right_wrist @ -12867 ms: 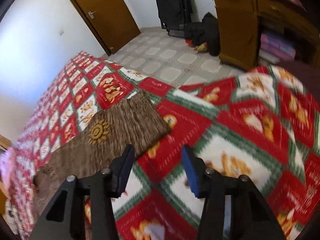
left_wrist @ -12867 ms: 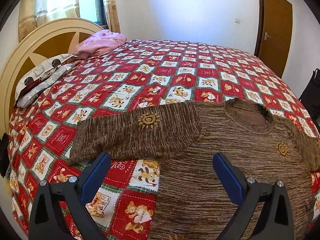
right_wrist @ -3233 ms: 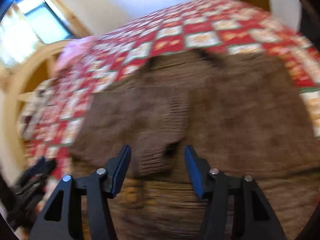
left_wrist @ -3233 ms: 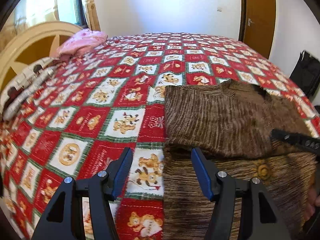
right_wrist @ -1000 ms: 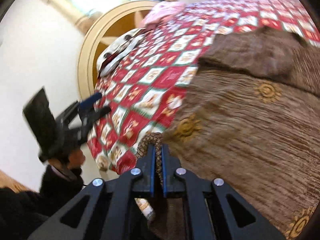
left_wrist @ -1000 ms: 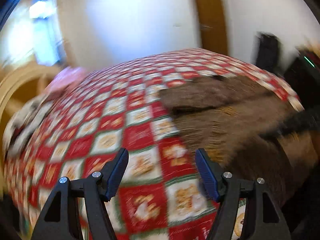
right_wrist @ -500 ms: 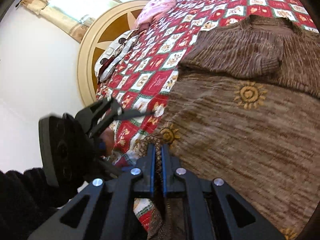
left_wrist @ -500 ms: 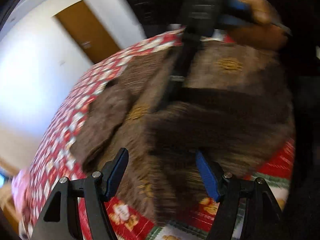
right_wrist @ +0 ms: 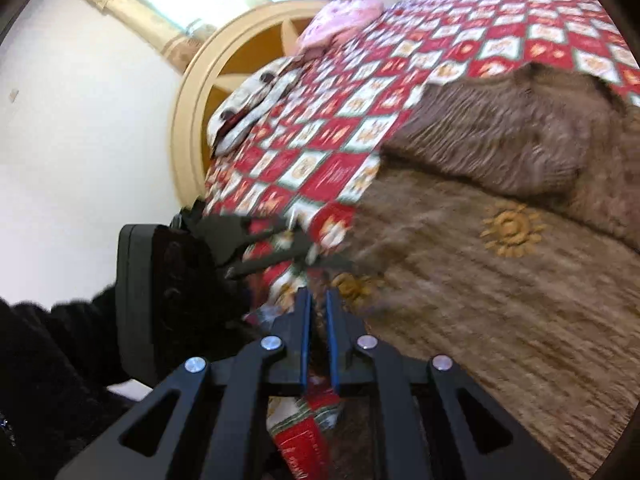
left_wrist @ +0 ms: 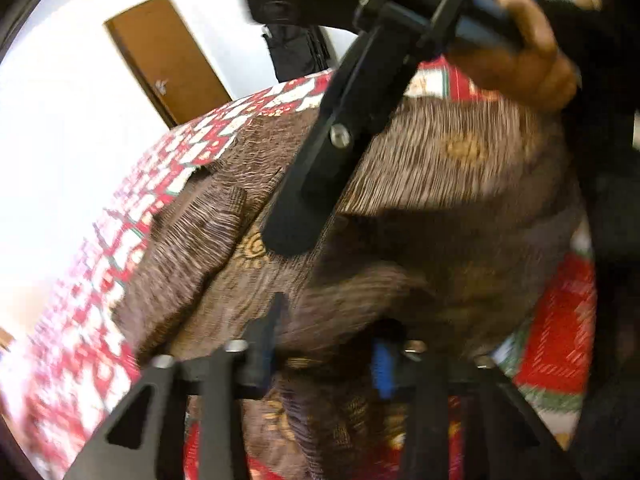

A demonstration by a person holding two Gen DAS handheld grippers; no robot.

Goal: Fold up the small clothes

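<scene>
Brown knitted sweater with sun motifs (left_wrist: 440,184) lies on red patchwork bed quilt (right_wrist: 500,36). Left gripper (left_wrist: 324,354), wide apart 1 s ago, has just been closing, now clenched round bunched hem. Right gripper (right_wrist: 316,320) still pinches hem edge.

brown knit sweater (right_wrist: 500,280) | gold sun motifs | sleeve folded across chest | hem edge lifted

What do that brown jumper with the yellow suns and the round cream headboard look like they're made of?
The brown jumper looks like knitted wool or acrylic yarn: ribbed rows, fuzzy matte surface, stitched sun motifs. The cream headboard looks like painted wood with a smooth finish and brown inset panels, though blur leaves that uncertain.
</scene>
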